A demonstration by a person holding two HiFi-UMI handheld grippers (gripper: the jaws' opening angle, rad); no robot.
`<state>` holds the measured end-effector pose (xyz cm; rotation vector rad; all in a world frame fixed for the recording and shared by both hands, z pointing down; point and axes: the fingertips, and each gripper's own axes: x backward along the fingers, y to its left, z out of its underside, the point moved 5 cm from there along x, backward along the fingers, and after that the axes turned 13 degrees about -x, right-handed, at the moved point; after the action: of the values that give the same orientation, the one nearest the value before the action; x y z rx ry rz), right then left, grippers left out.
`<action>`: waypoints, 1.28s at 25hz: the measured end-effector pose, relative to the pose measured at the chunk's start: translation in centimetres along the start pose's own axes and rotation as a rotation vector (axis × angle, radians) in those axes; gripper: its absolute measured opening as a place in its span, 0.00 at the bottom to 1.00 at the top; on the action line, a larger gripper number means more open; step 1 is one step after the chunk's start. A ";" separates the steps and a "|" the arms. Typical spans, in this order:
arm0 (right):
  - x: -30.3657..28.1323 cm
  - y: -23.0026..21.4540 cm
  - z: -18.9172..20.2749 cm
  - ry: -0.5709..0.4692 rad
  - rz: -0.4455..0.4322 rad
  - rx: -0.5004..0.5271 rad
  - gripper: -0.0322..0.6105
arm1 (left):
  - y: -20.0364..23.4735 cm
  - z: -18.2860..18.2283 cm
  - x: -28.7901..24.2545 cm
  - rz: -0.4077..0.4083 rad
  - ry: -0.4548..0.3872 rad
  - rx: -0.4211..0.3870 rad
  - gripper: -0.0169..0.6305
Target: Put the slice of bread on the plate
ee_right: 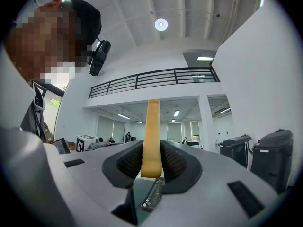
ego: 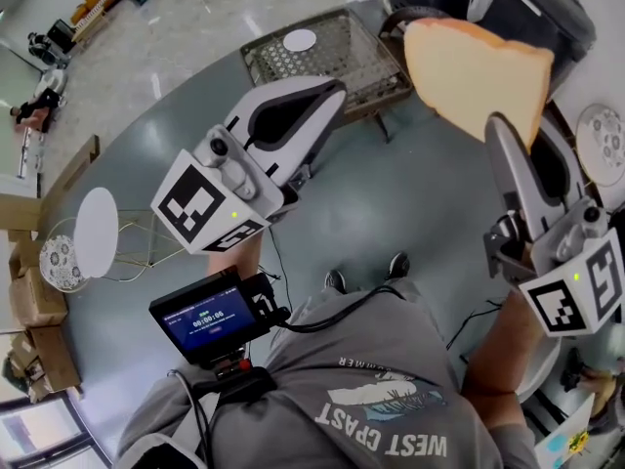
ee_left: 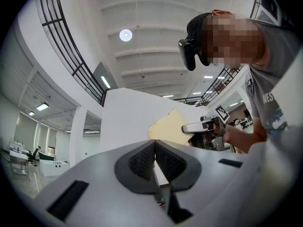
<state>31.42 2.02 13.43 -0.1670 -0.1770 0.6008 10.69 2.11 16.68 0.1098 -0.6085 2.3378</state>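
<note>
room: big open hall, grey floor (ego: 420,203) all round, no work surface close by.
bread (ego: 477,71): in the air at the upper right of the head view, standing tall out of the grip, only floor below it. Not on any plate.
right gripper (ee_right: 152,159): fingers (ee_right: 176,162) clamped on the bread's lower end. The slice sits edge-on between the pads, and most of it sticks out unsupported.
left gripper (ee_left: 154,148): fingers (ee_left: 141,162) closed together with nothing in them. It's left of the bread, well apart.
plates: white plate (ego: 300,39) on the mesh desk (ego: 361,66) at the top. Second white plate (ego: 96,231) on a wire stand (ego: 146,250) at far left. Patterned plate (ego: 601,143) at the right edge. Can't tell which one is the target.
risk 1: soft slice gripped at one end only. A fast swing or tilt could bend or tear it, and then it drops to the floor.
risk 2: squeezing harder to prevent that would likely crush the slice at the pads.
risk 3: letting go while it's upright or high over the rim. It could tip and land half off the plate, so lay it flat and low first.
risk 4: the plates look light on mesh and wire, so a knock from the fingers could shove one off.
</note>
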 end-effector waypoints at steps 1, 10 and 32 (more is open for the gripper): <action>-0.3 -0.5 0.1 0.005 -0.010 -0.007 0.19 | 0.2 0.3 -0.2 -0.010 0.007 0.001 0.04; -1.5 -10.2 -0.3 0.025 -0.104 -0.062 0.19 | 1.5 3.1 -7.5 -0.092 0.043 -0.027 0.04; -4.2 -17.9 -1.5 0.042 -0.183 -0.065 0.19 | 3.4 6.0 -13.5 -0.145 0.094 -0.043 0.04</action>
<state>38.09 -15.04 15.18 -0.2240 -0.1694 0.4097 17.99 -11.12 17.34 0.0230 -0.5844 2.1753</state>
